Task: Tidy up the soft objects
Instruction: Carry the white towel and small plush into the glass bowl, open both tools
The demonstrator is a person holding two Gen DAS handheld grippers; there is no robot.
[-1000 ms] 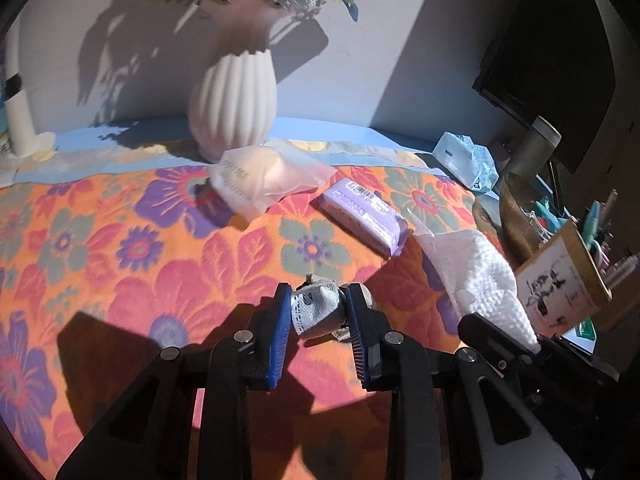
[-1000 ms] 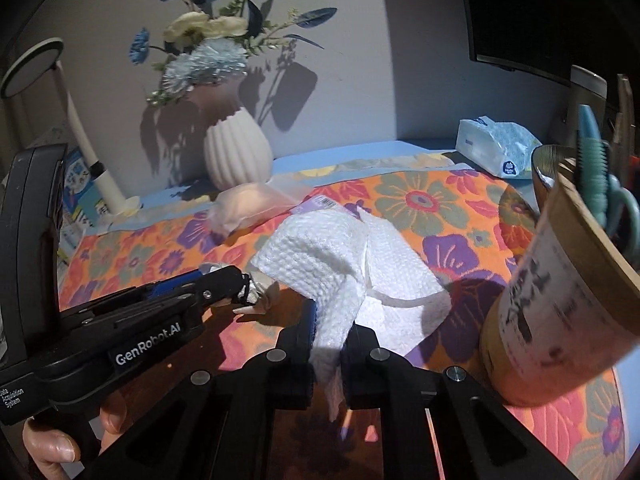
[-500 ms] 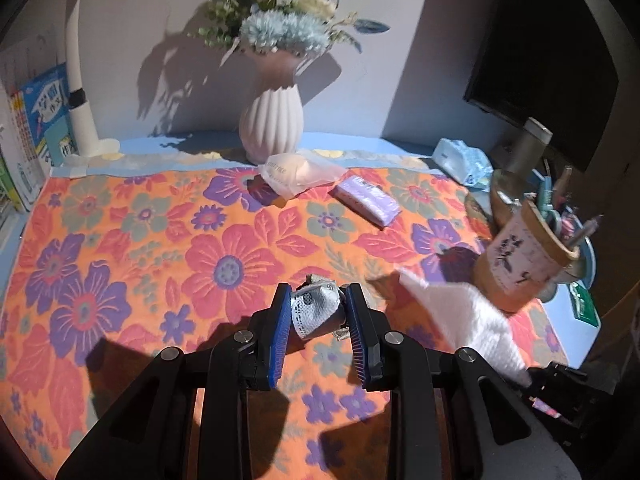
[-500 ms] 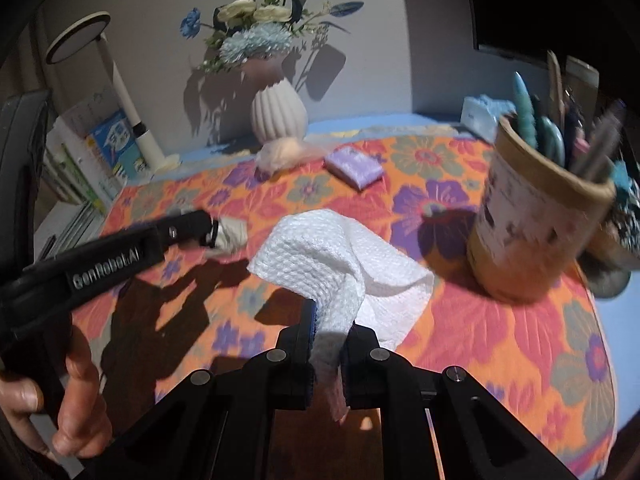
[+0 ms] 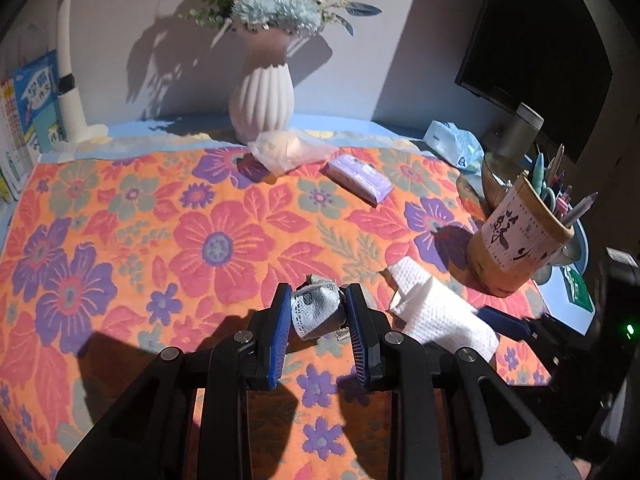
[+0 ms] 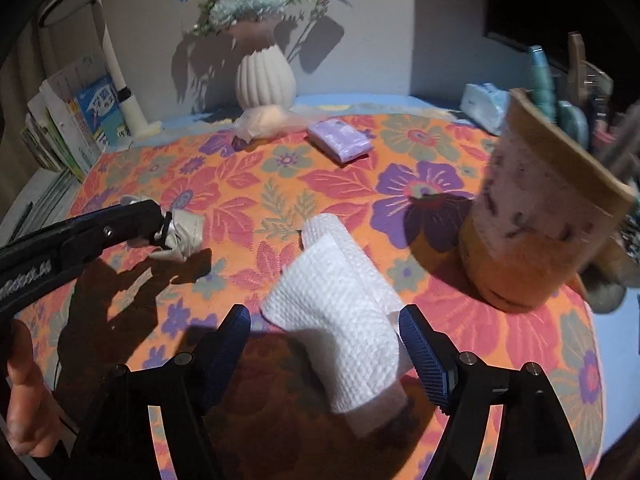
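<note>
My right gripper [image 6: 325, 354] is opening now, so the white cloth [image 6: 340, 320], pinched a moment ago, lies released on the near flowered mat [image 6: 248, 184]. My left gripper [image 5: 319, 326] clamps the grey bundle [image 5: 316, 308], to place next, I think.

one vase [image 5: 262, 100], two hand-held grippers [image 5: 318, 312] [image 6: 324, 336]

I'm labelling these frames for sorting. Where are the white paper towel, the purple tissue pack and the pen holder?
white paper towel [image 6: 340, 320]: right wrist view, middle of its folded top.
purple tissue pack [image 5: 358, 176]: left wrist view, centre of its top face.
pen holder [image 5: 516, 240]: left wrist view, its printed side wall.
</note>
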